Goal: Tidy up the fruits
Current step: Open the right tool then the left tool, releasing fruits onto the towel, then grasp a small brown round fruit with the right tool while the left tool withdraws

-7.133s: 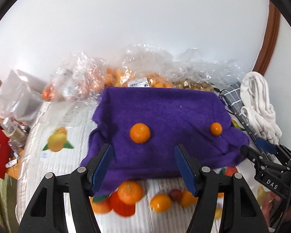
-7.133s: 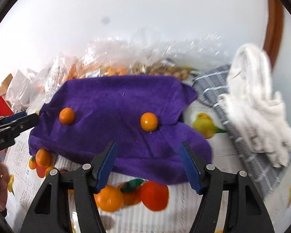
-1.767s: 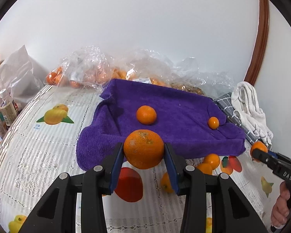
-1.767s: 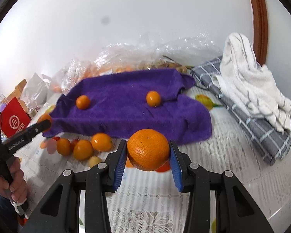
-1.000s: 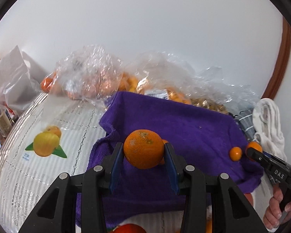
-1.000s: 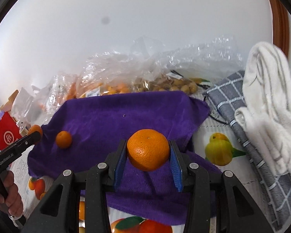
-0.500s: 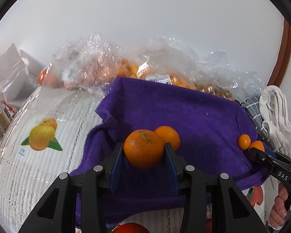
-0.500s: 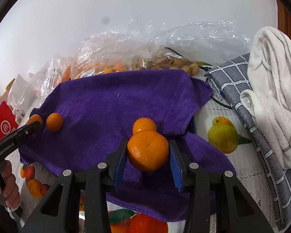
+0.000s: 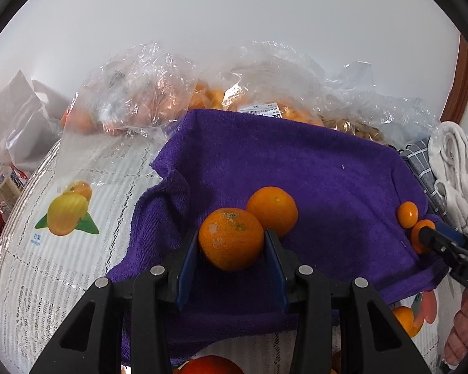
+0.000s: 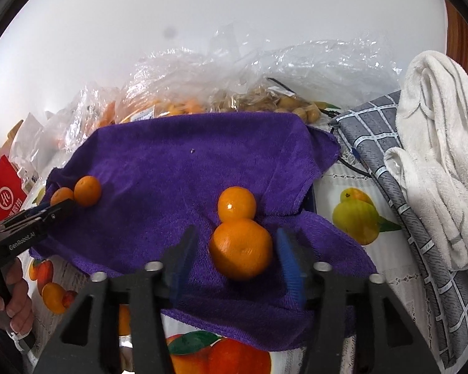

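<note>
Orange point(image 10: 240, 249) loose between just-opening right claw point(image 10: 238, 258), left claw point(image 9: 231, 249) clamps speckled orange point(image 9: 231, 238) – each wrist's own view

Each camera sits just behind its own tongs and looks forward and down along the two fingers, close over the purple towel point(image 9: 327, 180). The left view faces its left half, the right view its right half. Both share the towel, the bags point(image 10: 265, 71) beyond, and each shows the other tongs at its edge.
</note>
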